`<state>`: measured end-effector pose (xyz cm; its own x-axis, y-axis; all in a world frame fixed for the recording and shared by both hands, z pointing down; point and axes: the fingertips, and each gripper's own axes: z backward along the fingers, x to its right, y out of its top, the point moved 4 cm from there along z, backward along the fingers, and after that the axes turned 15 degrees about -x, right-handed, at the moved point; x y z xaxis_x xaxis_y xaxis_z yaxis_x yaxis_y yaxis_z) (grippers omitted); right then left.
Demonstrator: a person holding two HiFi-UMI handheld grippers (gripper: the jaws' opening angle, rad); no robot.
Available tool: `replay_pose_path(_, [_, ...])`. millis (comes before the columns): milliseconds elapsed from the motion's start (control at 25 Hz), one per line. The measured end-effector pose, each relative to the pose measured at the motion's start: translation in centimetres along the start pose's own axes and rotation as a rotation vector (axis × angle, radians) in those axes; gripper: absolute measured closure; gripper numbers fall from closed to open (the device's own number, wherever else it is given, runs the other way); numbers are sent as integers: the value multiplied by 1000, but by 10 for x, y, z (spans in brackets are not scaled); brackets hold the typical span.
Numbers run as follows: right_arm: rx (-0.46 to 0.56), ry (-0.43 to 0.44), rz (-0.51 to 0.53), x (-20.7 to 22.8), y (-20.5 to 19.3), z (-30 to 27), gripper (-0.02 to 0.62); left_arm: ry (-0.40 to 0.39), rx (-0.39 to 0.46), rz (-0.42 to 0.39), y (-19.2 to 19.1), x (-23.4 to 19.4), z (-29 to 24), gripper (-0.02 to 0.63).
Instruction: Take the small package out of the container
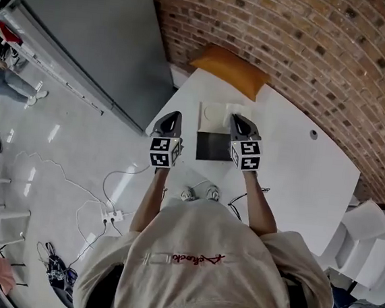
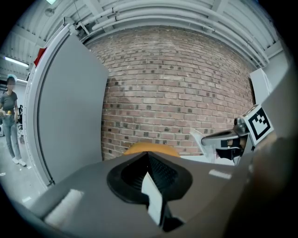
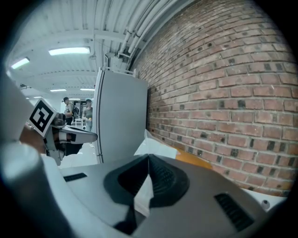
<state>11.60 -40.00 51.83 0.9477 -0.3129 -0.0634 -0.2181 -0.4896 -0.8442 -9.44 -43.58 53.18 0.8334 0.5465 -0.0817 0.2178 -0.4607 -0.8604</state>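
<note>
the container (image 1: pixel 213 147), a dark open box, sits on the white desk (image 1: pixel 297 187) just right of centre in the head view. a pale lid or flap (image 1: pixel 213 114) lies against its upper edge. the small package cannot be made out in the box's dark inside, so where it lies cannot be told. the left claw (image 1: pixel 174 117) hangs just left of the container, at the desk's left edge, and the right claw (image 1: pixel 240 121) hangs over the container's right side. both point toward the top of the frame. in the left gripper view the left claw (image 2: pixel 148 154) has its jaws together with nothing between them. the right gripper view shows the right claw (image 3: pixel 149 159) pressed together the same way and empty. each claw shows at the edge of the other's view, level with it and apart from it. an orange cushion (image 1: pixel 231 69) lies higher in the frame, at the desk's far end beside the brick wall (image 1: pixel 306 32). a grey panel (image 1: pixel 102 33) fills the upper left. on the floor (image 1: pixel 57 150) at lower left, white cables run to a power strip (image 1: pixel 112 215).
</note>
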Motion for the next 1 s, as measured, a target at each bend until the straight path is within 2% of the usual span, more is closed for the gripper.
replay_pose_path(320, [91, -49, 16, 14, 31, 14, 584, 26, 81, -20, 37, -13, 8, 597])
replay_pose_path(480, [118, -59, 19, 15, 40, 17, 584, 32, 96, -28, 46, -14, 11, 597])
replay_pose_path(1000, [121, -64, 30, 16, 40, 18, 584, 27, 107, -30, 55, -10, 11, 597])
